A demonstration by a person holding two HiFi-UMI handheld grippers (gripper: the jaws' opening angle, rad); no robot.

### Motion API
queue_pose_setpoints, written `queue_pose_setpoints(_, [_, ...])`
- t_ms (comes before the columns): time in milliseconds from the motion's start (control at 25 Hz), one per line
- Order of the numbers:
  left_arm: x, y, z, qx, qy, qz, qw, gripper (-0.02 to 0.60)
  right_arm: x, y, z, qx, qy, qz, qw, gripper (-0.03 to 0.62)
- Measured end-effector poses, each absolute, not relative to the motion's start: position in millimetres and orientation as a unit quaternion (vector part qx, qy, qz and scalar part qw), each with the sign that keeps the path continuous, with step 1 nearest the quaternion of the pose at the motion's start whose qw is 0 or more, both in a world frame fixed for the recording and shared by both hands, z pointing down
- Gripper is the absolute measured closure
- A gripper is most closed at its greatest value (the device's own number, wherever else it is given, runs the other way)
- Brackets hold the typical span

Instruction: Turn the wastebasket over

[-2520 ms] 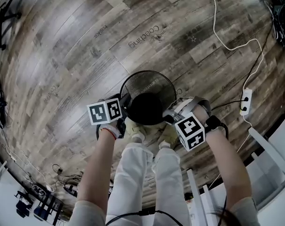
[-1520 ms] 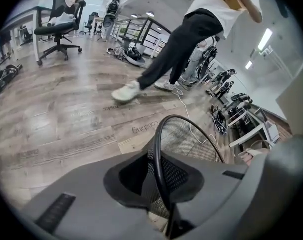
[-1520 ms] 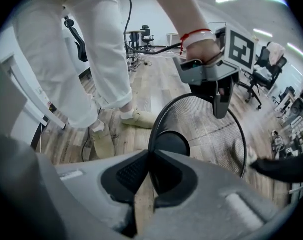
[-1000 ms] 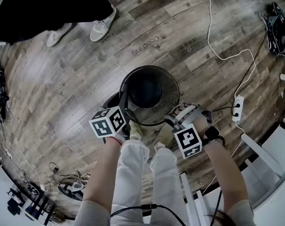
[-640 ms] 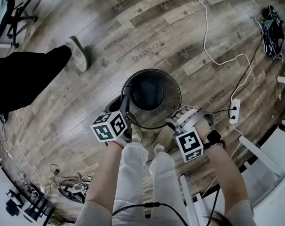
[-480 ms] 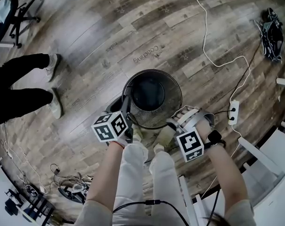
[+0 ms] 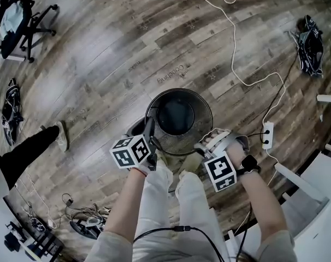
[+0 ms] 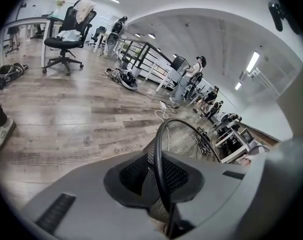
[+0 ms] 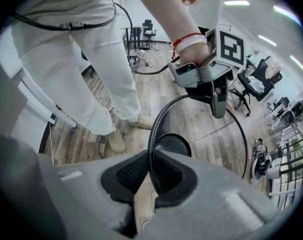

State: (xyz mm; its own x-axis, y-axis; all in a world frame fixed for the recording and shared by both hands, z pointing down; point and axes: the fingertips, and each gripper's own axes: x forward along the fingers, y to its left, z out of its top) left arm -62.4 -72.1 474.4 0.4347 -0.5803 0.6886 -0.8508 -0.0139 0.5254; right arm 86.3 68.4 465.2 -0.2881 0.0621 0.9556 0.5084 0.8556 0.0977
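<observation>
Your left gripper (image 7: 149,131) is pinched narrow on the near-left part of the rim (image 8: 158,149) of the wastebasket (image 7: 179,116). In the left gripper view the black rim and a strip of mesh wall run straight down between the two pads, which press on them from either side. Your right gripper (image 7: 202,145) is also nearly closed, clamped on the near-right part of the same rim. In the right gripper view the thin rim stands edge-on between the pads, and the left gripper shows across the opening, gripping the opposite side. The wastebasket is a round black wire-mesh one with a solid dark bottom. It stands upright with its mouth facing up, directly in front of your feet and between the two grippers, above the grey wood-plank floor (image 7: 100,64). Whether its base touches the floor cannot be told. Your legs in white trousers (image 7: 154,201) are just near of it, and your light shoes (image 9: 140,120) show beside the mesh in the right gripper view. A white cable (image 7: 237,75) snakes from the far edge down to a white power strip (image 7: 266,135), which lies on the floor just right of the right gripper. A black bag (image 7: 310,42) lies at the far right, well apart from the basket. An office chair (image 7: 21,16) stands at the far left. Another person's dark-trousered leg and light shoe (image 7: 60,136) come in from the left edge, well clear of the basket.
</observation>
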Motion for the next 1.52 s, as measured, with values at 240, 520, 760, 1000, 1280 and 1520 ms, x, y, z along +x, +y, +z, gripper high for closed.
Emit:
queue_pose_setpoints(240, [-63.9,-71.5,435.4,0.703,-0.513,0.129,0.475,0.534,84.3,69.7,428.0,-0.179,-0.777,-0.202,0.569,0.56])
queue_pose_setpoints(520, [-68.7,-70.7,390.9,0.707,-0.514,0.118,0.471,0.534,80.3,70.4,384.3,-0.18,-0.772,-0.216,0.57,0.562])
queue_pose_setpoints(760, [-70.2,-69.2,346.6,0.71,-0.518,0.119,0.462,0.534,78.3,74.6,345.7,-0.185,-0.775,-0.209,0.567,0.562])
queue_pose_setpoints(1000, [-70.3,-63.6,305.7,0.716,-0.518,0.117,0.454,0.534,77.9,81.2,308.2,-0.187,-0.775,-0.201,0.569,0.562])
queue_pose_setpoints(1280, [-78.1,-64.2,263.6,0.72,-0.518,0.114,0.447,0.534,70.3,81.6,268.9,-0.185,-0.774,-0.205,0.57,0.562])
queue_pose_setpoints(1520, [-81.7,-58.8,233.4,0.724,-0.516,0.11,0.444,0.534,65.9,87.3,240.1,-0.181,-0.773,-0.209,0.571,0.562])
